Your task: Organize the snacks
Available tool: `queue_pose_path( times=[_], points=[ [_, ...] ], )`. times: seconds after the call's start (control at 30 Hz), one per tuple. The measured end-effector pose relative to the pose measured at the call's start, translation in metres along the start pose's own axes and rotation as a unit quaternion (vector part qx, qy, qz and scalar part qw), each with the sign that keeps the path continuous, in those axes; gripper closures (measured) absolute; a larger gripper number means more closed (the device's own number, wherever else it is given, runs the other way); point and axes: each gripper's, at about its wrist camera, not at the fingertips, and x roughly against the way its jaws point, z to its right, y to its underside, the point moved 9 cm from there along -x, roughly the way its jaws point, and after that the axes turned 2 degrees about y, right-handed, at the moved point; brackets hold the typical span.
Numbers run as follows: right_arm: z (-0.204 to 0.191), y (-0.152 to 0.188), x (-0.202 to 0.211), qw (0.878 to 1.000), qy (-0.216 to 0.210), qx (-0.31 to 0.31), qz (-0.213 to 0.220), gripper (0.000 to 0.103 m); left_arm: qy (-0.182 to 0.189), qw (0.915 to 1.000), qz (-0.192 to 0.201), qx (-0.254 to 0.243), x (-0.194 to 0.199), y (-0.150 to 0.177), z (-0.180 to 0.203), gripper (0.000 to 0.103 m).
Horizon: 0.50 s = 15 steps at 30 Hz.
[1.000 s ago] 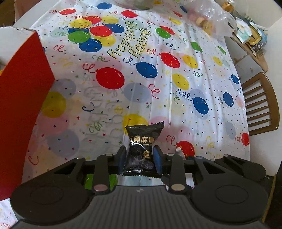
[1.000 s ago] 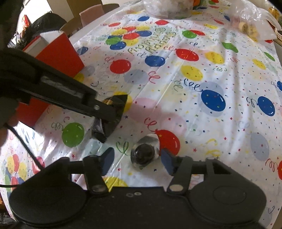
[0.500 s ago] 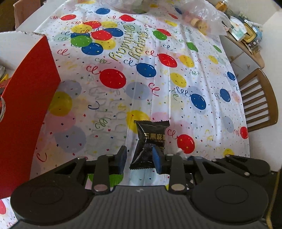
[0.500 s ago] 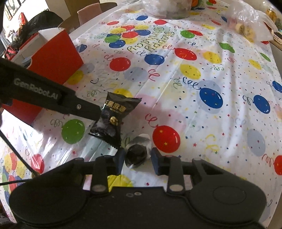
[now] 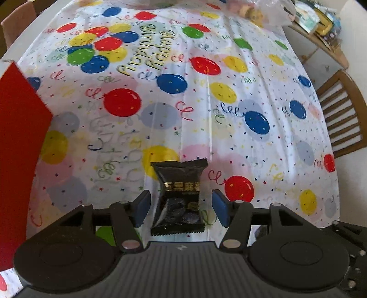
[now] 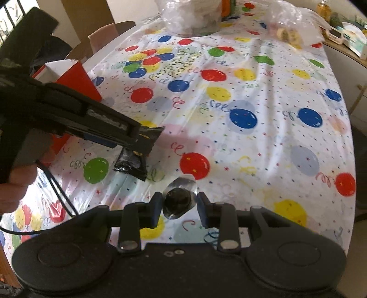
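A black snack packet [image 5: 180, 194] with gold lettering lies between the blue pads of my left gripper [image 5: 181, 209]. The jaws are opening, with a gap on each side of the packet. In the right wrist view the same packet [image 6: 132, 164] sits on the balloon tablecloth [image 6: 252, 149] under the left gripper's fingertips [image 6: 146, 135]. My right gripper [image 6: 179, 205] is shut on a round dark snack in a clear silvery wrapper [image 6: 177, 200], both pads against its sides, just above the cloth.
A red box [image 5: 20, 142] with a white inside stands at the left edge of the table [image 6: 78, 80]. Clear plastic bags of food [image 6: 192, 16] [image 6: 291, 27] sit at the far end. A wooden chair [image 5: 339, 114] is on the right. A hand [image 6: 13, 190] holds the left gripper.
The left jaws have parted and let go of the black packet, which now rests on the cloth. The right jaws closed onto the round snack and rose a little with it.
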Motion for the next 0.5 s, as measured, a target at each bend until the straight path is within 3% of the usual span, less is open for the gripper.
queue_pose_path(
  times=[0.07,0.13,0.5],
  points=[
    [0.005,0.003,0.002,1.0,0.002,-0.008,0.0,0.072,-0.008,1.0,-0.001,-0.001,-0.005,0.001,0.001,0.05],
    [0.009,0.005,0.003,1.0,0.004,-0.014,0.001,0.072,-0.012,0.9999,-0.004,-0.002,-0.007,0.001,0.001,0.063],
    [0.016,0.005,0.009,1.0,0.005,-0.025,0.007,0.072,-0.002,1.0,-0.001,0.003,0.004,0.006,-0.003,0.07]
  ],
)
